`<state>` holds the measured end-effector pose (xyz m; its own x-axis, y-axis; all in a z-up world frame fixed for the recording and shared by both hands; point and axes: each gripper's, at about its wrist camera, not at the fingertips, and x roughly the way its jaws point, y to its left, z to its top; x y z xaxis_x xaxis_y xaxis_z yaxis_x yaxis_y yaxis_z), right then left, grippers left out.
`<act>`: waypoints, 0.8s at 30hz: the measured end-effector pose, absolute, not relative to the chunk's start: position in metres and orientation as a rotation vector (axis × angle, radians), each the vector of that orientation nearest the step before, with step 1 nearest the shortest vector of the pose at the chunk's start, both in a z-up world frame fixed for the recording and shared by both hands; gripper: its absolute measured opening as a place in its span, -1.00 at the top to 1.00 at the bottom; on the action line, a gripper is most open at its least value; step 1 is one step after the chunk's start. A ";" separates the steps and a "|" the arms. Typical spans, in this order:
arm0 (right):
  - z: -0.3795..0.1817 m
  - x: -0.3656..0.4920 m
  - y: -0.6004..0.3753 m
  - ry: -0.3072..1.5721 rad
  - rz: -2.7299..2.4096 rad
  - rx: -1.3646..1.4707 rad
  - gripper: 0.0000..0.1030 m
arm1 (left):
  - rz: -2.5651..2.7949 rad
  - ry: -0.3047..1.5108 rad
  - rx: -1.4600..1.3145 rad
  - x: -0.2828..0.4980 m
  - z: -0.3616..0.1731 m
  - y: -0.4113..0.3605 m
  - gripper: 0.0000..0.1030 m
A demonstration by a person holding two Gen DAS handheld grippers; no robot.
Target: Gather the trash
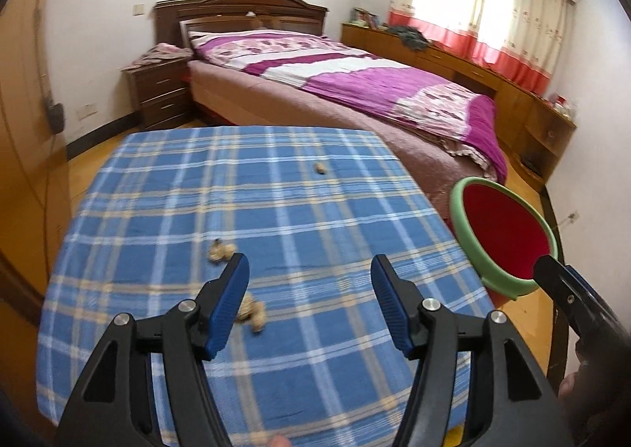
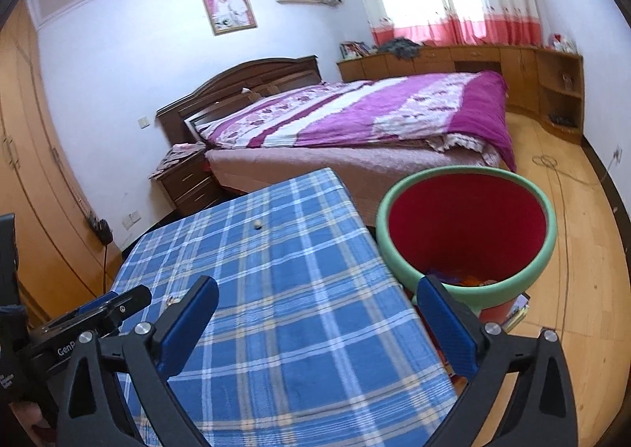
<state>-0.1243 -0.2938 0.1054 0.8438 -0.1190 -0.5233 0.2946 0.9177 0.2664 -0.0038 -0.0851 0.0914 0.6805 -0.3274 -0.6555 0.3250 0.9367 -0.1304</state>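
Peanut shells (image 1: 221,252) lie on the checked tablecloth (image 1: 315,210); both the left gripper (image 1: 311,281) and right gripper (image 2: 317,309) are spread wide and empty beside the bin (image 2: 398,250).

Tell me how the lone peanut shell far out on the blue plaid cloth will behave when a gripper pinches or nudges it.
The lone peanut shell looks small and rounded, so a nudge would probably skid or roll it across the plaid cloth. It is likely very light. Being a thin husk, it may crack under a hard pinch.

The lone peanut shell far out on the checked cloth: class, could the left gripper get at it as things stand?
Probably yes. The left gripper is open and empty, and bare checked cloth lies between it and the shell; nothing stands in the way.
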 end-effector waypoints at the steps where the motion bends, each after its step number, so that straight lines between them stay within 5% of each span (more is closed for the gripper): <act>1: 0.105 -0.125 -0.288 0.522 -0.215 0.338 -0.99 | -0.352 0.733 -0.003 -0.005 0.090 -0.081 -0.25; 24: 0.088 -0.131 -0.251 0.507 -0.160 0.297 -0.99 | -0.177 0.668 -0.004 -0.027 0.070 -0.042 -0.25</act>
